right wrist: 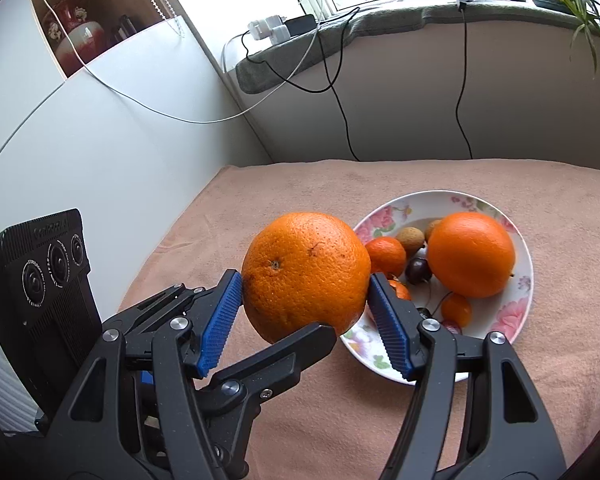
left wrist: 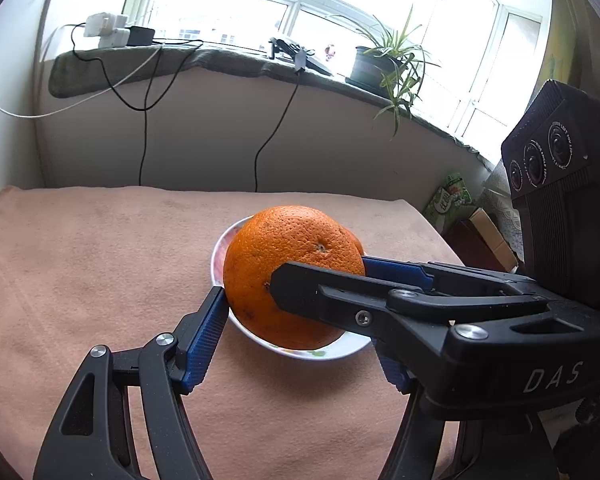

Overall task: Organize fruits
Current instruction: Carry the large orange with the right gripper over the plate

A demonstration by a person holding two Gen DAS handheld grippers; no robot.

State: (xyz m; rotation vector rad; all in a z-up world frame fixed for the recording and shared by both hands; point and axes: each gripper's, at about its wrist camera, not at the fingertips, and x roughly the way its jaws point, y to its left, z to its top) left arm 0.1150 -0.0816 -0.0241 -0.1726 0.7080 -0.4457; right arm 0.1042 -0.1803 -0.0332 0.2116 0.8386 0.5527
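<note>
A large orange (left wrist: 288,276) (right wrist: 306,274) is held in the air just left of a flowered white plate (right wrist: 516,304). My right gripper (right wrist: 306,312) is shut on it, blue pads on both sides. My left gripper (left wrist: 300,320) also touches it: its left pad (left wrist: 206,332) is against the orange, its right finger is hidden behind the right gripper, which crosses the left wrist view. The plate (left wrist: 340,350) holds another large orange (right wrist: 471,254), small tangerines (right wrist: 386,256), brown longans (right wrist: 410,237) and dark cherries (right wrist: 418,270).
A pinkish-brown cloth (right wrist: 300,400) covers the table. A white wall and cabinet stand on the left (right wrist: 80,140). Behind, a windowsill carries chargers, cables (right wrist: 280,26) and a potted plant (left wrist: 384,64). Boxes stand right of the table (left wrist: 460,216).
</note>
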